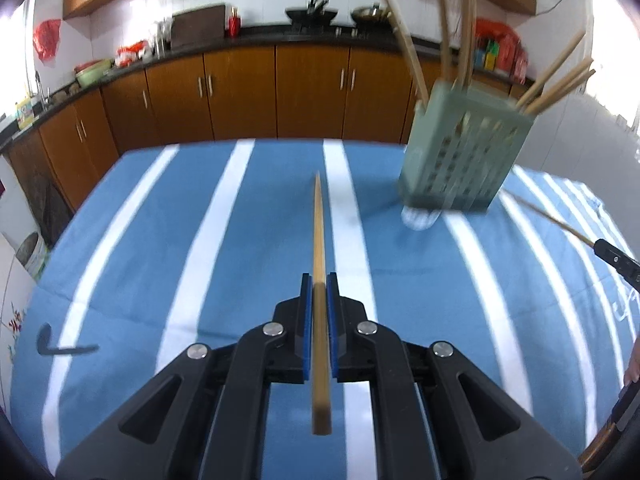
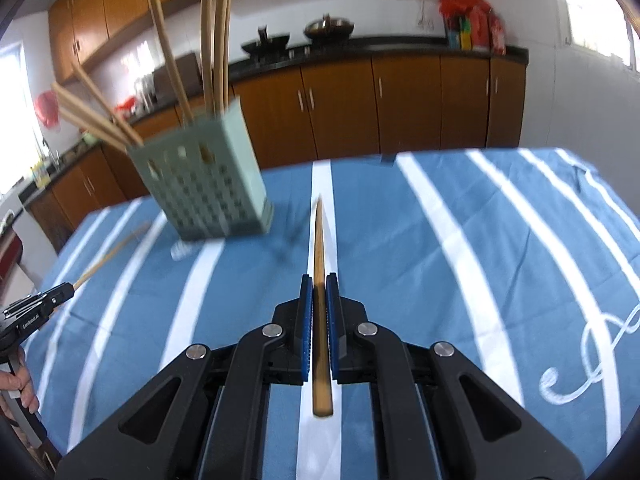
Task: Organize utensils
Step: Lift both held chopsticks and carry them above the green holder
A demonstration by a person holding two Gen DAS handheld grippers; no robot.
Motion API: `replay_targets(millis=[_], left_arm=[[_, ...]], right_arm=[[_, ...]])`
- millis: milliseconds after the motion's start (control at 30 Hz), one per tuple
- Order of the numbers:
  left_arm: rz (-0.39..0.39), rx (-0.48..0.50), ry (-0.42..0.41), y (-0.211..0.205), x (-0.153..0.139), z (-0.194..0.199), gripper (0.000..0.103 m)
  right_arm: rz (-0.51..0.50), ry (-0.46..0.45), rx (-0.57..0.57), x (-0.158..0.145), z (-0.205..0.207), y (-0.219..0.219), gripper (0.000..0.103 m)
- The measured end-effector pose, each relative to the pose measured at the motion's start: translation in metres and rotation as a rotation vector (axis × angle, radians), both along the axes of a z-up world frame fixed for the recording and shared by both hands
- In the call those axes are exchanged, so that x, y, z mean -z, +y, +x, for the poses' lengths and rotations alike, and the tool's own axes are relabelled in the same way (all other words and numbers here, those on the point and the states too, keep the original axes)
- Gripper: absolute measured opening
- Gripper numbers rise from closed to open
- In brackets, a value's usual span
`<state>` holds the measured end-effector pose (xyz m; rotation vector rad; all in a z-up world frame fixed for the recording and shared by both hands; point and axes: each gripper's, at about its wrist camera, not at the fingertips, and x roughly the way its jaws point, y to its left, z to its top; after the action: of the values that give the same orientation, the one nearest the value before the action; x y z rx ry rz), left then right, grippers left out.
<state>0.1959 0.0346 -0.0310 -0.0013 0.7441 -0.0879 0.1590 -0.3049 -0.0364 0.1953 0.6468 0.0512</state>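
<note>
Jaws of both grippers (image 1: pixel 319 280) (image 2: pixel 319 280) clamped on chopsticks (image 1: pixel 319 240) (image 2: pixel 319 240), holder (image 1: pixel 460 152) near.

Both grippers, left (image 1: pixel 319 280) and right (image 2: pixel 319 280), are matte black with blue pads (image 1: pixel 306 320) inside the fingers. Round silver screws (image 1: pixel 273 328) cap the linkage pivots. White lettering marks the left gripper's side in the right wrist view.

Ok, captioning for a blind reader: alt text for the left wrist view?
The left hand-held gripper is shut on a chopstick over a blue striped cloth. A green holder of chopsticks stands at right.
</note>
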Motion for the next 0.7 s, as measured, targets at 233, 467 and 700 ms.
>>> replay_targets(millis=[233,467,700], left_arm=[[-0.044,0.012,-0.150,-0.004,-0.053,-0.012,0.008],[-0.081,0.036,-0.237,-0.010,-0.089,-0.016,0.008],[-0.132,0.102,-0.324,-0.020,-0.132,-0.024,0.008]], right_arm=[[0.019,-0.112,0.023,-0.031,-0.007,-0.011,0.008],[0.021,-0.185,0.015,-0.054,-0.009,-0.011,0.007],[0.054,-0.307,-0.043,-0.103,-0.018,-0.007,0.007]])
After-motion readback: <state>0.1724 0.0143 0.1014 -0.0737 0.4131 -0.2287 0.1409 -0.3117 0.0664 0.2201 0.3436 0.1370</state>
